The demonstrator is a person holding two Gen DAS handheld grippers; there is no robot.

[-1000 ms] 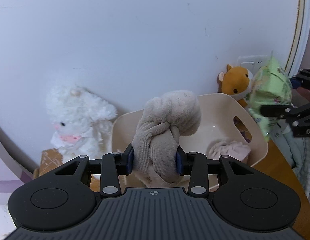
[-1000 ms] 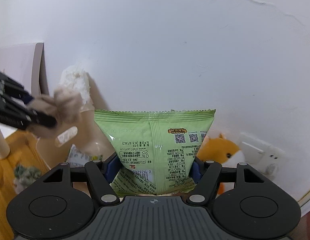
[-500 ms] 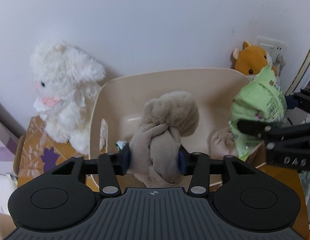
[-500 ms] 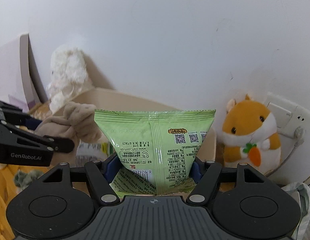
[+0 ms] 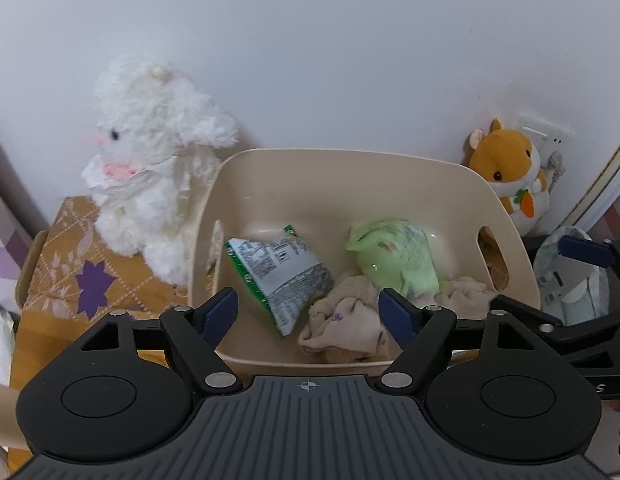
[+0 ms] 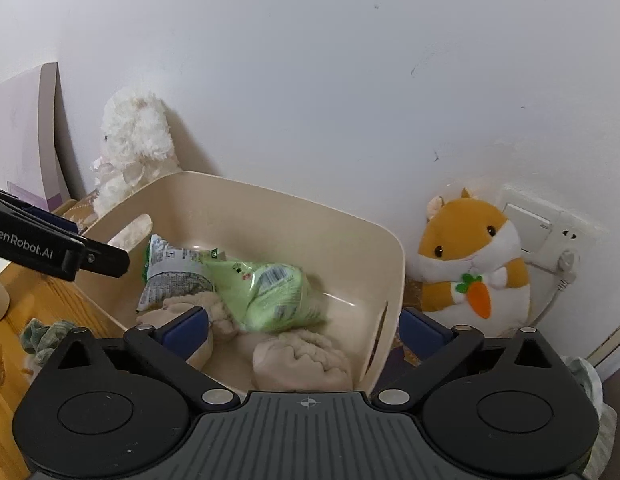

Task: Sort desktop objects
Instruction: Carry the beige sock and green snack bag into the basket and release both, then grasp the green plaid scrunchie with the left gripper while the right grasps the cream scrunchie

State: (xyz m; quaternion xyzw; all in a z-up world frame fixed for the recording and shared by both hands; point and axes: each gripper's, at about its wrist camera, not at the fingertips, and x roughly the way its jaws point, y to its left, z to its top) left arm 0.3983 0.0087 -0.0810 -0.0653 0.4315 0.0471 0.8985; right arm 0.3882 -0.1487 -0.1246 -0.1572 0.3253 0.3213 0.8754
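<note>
A beige plastic bin [image 5: 506,216] [image 6: 394,256] stands against the wall. Inside lie a light green snack bag [image 5: 398,260] [image 6: 269,292], a green and grey snack bag [image 5: 281,272] [image 6: 169,268] and beige balled socks [image 5: 346,324] [image 6: 301,360]. My left gripper [image 5: 307,312] is open and empty above the bin's near edge. My right gripper [image 6: 303,324] is open and empty over the bin's right side, and also shows in the left wrist view [image 5: 582,276].
A white plush lamb [image 5: 149,168] [image 6: 133,144] sits left of the bin on a patterned box [image 5: 65,280]. An orange hamster plush [image 5: 510,172] [image 6: 474,264] sits right of it by a wall socket [image 6: 546,236]. A green scrunchie [image 6: 41,340] lies on the wooden desk.
Both grippers have opened. The beige sock bundle has dropped from my left gripper and the light green bag from my right; both now lie in the bin.
</note>
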